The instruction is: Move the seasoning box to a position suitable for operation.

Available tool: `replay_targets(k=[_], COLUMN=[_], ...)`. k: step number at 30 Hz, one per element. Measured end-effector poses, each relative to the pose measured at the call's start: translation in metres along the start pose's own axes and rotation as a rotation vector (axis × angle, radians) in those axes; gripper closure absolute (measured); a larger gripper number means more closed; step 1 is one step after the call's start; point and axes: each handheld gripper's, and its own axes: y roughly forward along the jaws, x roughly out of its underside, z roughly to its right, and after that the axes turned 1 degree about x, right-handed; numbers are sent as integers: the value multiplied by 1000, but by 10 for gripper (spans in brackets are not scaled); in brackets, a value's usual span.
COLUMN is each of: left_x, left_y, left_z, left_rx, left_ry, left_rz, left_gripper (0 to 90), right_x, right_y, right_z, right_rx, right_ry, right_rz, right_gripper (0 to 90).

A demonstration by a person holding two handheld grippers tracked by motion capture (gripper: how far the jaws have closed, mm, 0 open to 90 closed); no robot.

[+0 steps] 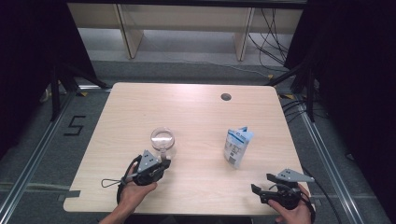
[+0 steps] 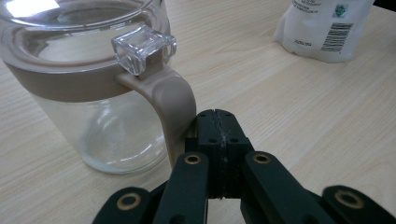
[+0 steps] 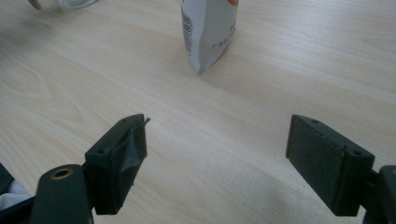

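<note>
A clear glass jug (image 1: 163, 138) with a beige collar and beige handle (image 2: 175, 107) stands left of centre on the wooden table (image 1: 196, 112). My left gripper (image 1: 164, 162) sits just in front of it. Seen in the left gripper view, the left gripper (image 2: 215, 116) is shut pad to pad, empty, with its left jaw against the handle's outer side. A white and blue pouch (image 1: 237, 146) stands upright right of centre. My right gripper (image 1: 261, 183) rests near the front right edge, open and empty. Its view has the right gripper (image 3: 217, 154) facing the pouch (image 3: 210, 28), well short of it.
A round cable hole (image 1: 226, 97) sits near the table's far edge. Beyond the table stand wooden furniture legs (image 1: 133, 32) and loose cables (image 1: 273, 37) on the floor. The pouch (image 2: 327, 28) lies off to the right of the jug (image 2: 88, 93).
</note>
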Motion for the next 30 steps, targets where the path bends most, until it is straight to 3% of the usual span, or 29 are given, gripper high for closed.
replay_targets(k=[4,6,7,17,22,30], left_x=[2,2,3,5,5,6], left_y=[0,-1,-2,-7,-9,-10], left_z=[0,-2,-1,-8,-10,-13], left_rx=[-2,-1,1,-30,-42,-54], left_ry=[4,16,0,-3,-33,-23], left_rz=[-3,-17,-3,-10,-4,-7], left_gripper=[892,892,893,892,890,887], right_x=[0,0,0,1,0,0], right_y=[0,0,-1,0,1,1], right_z=[0,-1,-3,-2,1,1], right_rx=[3,-6,0,0,-7,-7], right_ry=[-1,11,35,25,5,5], right_rz=[3,-5,-10,-5,0,0], right_gripper=[215,215,215,215,216,216])
